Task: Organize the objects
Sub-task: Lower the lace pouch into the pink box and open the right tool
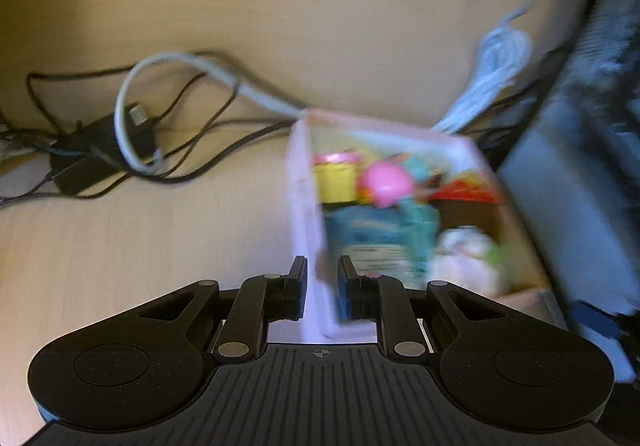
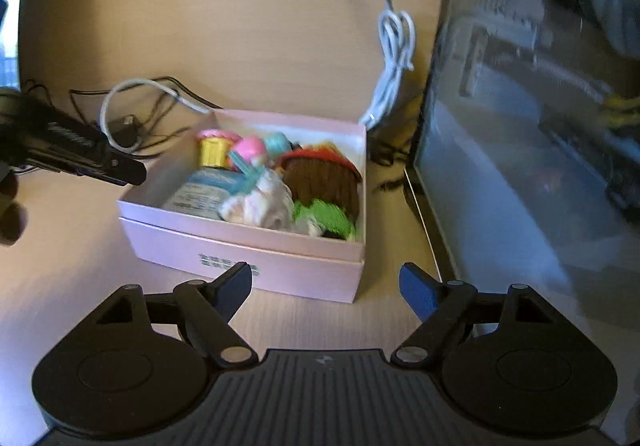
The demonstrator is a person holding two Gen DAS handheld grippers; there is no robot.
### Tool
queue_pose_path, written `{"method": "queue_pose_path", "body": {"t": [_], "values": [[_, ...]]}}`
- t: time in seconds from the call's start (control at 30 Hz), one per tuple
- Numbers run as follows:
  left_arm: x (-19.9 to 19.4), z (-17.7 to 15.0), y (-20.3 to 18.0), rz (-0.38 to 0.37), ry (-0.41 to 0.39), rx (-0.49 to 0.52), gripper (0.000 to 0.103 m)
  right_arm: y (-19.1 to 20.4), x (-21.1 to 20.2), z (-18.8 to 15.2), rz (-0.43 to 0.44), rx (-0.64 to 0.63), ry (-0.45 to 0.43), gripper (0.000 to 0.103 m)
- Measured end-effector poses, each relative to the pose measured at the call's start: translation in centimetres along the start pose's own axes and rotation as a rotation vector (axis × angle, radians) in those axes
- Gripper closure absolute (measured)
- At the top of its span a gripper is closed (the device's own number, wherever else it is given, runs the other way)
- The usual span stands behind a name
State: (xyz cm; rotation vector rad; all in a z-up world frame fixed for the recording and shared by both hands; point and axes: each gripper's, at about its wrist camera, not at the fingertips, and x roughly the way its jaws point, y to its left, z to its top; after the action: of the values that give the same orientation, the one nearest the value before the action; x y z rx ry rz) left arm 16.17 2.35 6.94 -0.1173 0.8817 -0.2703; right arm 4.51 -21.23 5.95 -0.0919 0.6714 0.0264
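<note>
- Pale wood worktop (image 2: 248, 46) carries everything; a dark screen (image 2: 500, 166) stands along its right side.
- A pink box (image 2: 240, 246) sits in the middle of the worktop, open on top and full of small toys.
- Inside are a yellow tub (image 2: 215, 151) with a pink lid, a pink ball (image 2: 250, 148), a blue jar (image 2: 204, 192), a brown piece (image 2: 324, 182) with a red top, something green (image 2: 324, 218), and a white crumpled thing (image 2: 260, 206).
- The left tool (image 1: 322, 286) is nearly closed and pinches the left wall of the box, one finger outside and one inside.
- In the right wrist view, the left tool shows as a dark shape at the box's left edge.
- The right tool (image 2: 326, 288) is spread wide and holds nothing. It hangs just near the box's front wall, not touching it.
- A white cable (image 2: 394, 58), bundled up, lies far right of the box.
- Thin black wires (image 1: 192, 114) and a black plug block (image 1: 100, 150) lie far left of the box.
</note>
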Motion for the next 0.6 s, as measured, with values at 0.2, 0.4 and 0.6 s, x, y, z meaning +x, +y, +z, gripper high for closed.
{"method": "queue_pose_path", "body": {"t": [0.2, 0.4, 0.6], "values": [[0.3, -1.4, 2.1, 0.125, 0.026, -0.108, 0.02, -0.5, 3.5, 0.3, 0.02, 0.016, 0.033, 0.039], [-0.1, -1.5, 6.0, 0.228, -0.004, -0.254, 0.005, 1.7, 5.2, 1.1, 0.107, -0.05, 0.01, 0.039], [-0.5, -1.8, 6.0, 0.248, -0.035, -0.249, 0.005, 2.6, 5.7, 1.2, 0.141, -0.104, -0.003, 0.037]]}}
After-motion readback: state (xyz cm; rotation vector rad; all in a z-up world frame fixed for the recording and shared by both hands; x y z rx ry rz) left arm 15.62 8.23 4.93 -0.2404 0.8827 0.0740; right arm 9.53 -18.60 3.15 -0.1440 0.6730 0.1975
